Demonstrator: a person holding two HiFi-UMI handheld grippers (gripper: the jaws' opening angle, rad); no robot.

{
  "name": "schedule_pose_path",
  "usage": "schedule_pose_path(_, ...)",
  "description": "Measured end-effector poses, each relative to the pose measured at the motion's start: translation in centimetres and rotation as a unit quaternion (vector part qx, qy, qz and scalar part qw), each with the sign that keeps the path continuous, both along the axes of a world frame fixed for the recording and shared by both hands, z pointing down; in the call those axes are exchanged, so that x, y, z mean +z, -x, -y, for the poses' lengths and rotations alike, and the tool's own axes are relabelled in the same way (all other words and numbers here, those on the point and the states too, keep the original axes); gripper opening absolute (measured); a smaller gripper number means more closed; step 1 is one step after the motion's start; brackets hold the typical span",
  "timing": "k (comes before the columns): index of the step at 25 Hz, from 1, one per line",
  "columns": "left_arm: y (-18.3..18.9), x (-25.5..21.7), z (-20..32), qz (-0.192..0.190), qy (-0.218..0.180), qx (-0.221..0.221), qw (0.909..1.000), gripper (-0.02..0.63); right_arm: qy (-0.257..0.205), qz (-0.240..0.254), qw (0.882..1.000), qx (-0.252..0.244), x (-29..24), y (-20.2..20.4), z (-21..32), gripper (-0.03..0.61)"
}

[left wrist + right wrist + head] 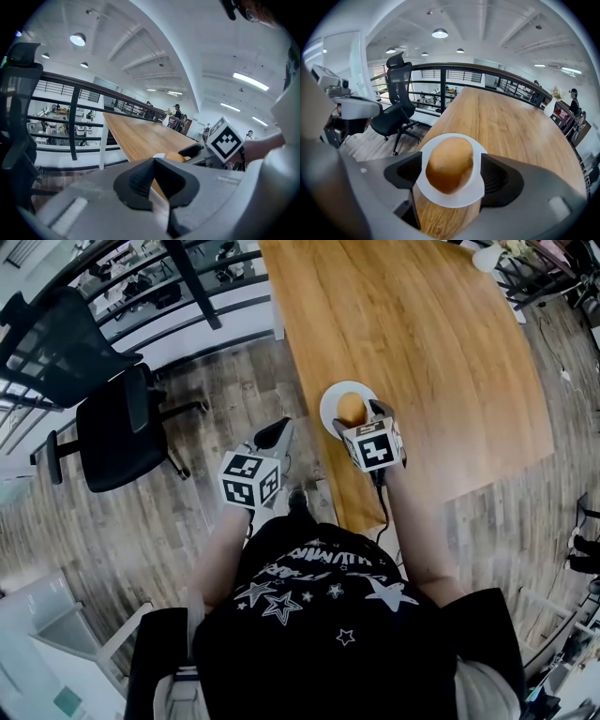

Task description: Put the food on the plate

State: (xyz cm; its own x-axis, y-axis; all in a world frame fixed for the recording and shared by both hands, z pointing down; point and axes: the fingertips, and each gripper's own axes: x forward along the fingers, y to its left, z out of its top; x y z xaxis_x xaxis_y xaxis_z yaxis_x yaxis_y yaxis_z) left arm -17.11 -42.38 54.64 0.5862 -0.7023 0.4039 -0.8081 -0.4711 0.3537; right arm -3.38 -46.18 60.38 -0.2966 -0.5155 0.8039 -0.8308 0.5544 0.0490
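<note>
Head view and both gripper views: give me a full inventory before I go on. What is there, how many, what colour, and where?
potato: one, golden brown, lying on the plate
plate: one, white, near the table's near edge
table: one, light brown wood, ahead of the person
vase: one, white, far right end of the table
office chair: one, black, on the floor left of the table
railing: one, black, beyond the table and chair
floor: grey-brown planks, all round the table
shirt: one, black with white stars, bottom of the head view
left gripper: grey, jaws shut and empty, left of the table
right gripper: grey, jaws open either side of the potato, clear of it
</note>
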Motion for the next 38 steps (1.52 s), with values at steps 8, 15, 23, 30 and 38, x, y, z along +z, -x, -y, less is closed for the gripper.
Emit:
schedule_pose_path(8,-1.3,-1.3,-2.9,0.005,-0.013,-0.004,0.9999,0.002,-0.028,0.032,0.999,0.014,-2.3,-2.0,-2.1,0.396)
schedule_pose_path(15,-2.9,-2.1,-5.3,0.010,-0.021,-0.007,0.9997,0.002,-0.045,0.055,0.997,0.013,-3.6,-3.5,-4.5,0.396)
schedule_pose_path(23,-5.2,-3.0,-8.8,0.017,-0.032,-0.009,0.9993,0.002,-0.073,0.082,0.994,0.014,-5.2,-5.4,-7.9,0.394)
schedule_pose_path(30,-7.4,-4.3,-13.3,0.018,-0.041,-0.019,0.9988,0.002,-0.116,0.122,0.985,0.019,-8.3,-7.8,-12.1,0.337)
schedule_pose_path(38,-9.9,-5.8,-19.0,0.018,-0.059,-0.029,0.9977,0.002,-0.149,0.165,0.975,0.016,-12.1,-10.0,-18.1,0.277)
